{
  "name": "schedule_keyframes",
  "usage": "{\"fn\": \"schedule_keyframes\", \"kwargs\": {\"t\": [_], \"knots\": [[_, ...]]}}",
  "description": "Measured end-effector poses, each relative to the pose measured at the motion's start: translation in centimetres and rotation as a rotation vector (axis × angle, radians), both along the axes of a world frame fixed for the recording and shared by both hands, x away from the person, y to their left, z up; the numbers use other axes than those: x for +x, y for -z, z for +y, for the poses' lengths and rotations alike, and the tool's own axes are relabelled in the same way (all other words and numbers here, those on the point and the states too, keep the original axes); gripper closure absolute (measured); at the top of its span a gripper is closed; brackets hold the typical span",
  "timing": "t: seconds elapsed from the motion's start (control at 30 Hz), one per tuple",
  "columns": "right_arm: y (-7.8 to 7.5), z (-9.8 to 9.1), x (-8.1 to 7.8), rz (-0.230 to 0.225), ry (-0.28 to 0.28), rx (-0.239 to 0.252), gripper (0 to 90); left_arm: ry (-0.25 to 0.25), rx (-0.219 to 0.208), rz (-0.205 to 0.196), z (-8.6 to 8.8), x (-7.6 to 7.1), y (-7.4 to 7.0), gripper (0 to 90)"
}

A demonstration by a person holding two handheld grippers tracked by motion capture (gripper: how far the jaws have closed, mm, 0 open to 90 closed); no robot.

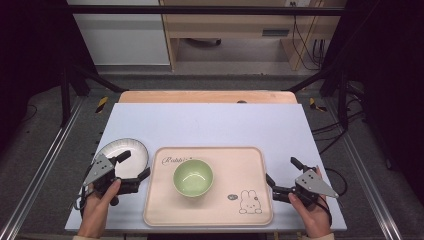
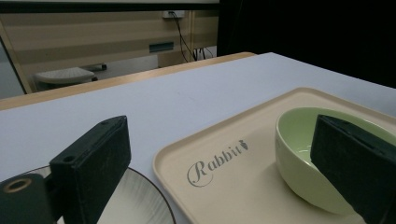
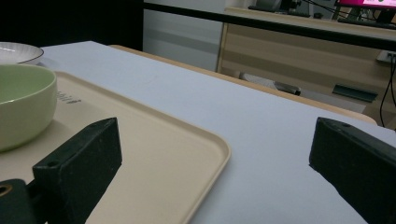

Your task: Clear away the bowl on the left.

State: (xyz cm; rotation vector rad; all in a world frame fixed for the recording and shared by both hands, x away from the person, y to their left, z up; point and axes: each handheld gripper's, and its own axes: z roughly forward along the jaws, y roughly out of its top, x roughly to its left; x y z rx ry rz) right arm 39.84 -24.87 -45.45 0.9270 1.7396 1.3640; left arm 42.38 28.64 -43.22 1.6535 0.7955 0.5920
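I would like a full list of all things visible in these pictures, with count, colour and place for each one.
tray: one, beige, with the word Rabbit and a rabbit drawing, at the near middle of the table
bowl: one, light green, empty, upright on the tray, left of its centre
plate: one, white with a dark rim, on the table just left of the tray
table: one, pale lavender top with a wooden strip at the far edge
left gripper: one, black, open, above the plate's near edge, held in the left hand
right gripper: one, black, open, right of the tray, held in the right hand
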Motion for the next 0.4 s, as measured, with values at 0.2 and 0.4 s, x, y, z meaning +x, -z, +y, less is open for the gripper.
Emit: {"fn": "schedule_keyframes", "kwargs": {"t": [0.2,0.4], "knots": [[0.0,-0.1,0.0,0.001,0.002,0.005,2.7,-0.022,-0.018,-0.047,1.1,-0.4,0.9,5.7],[0.1,0.2,0.1,0.003,-0.015,-0.004,2.7,-0.033,-0.039,-0.069,1.5,-0.8,1.4,5.7]]}}
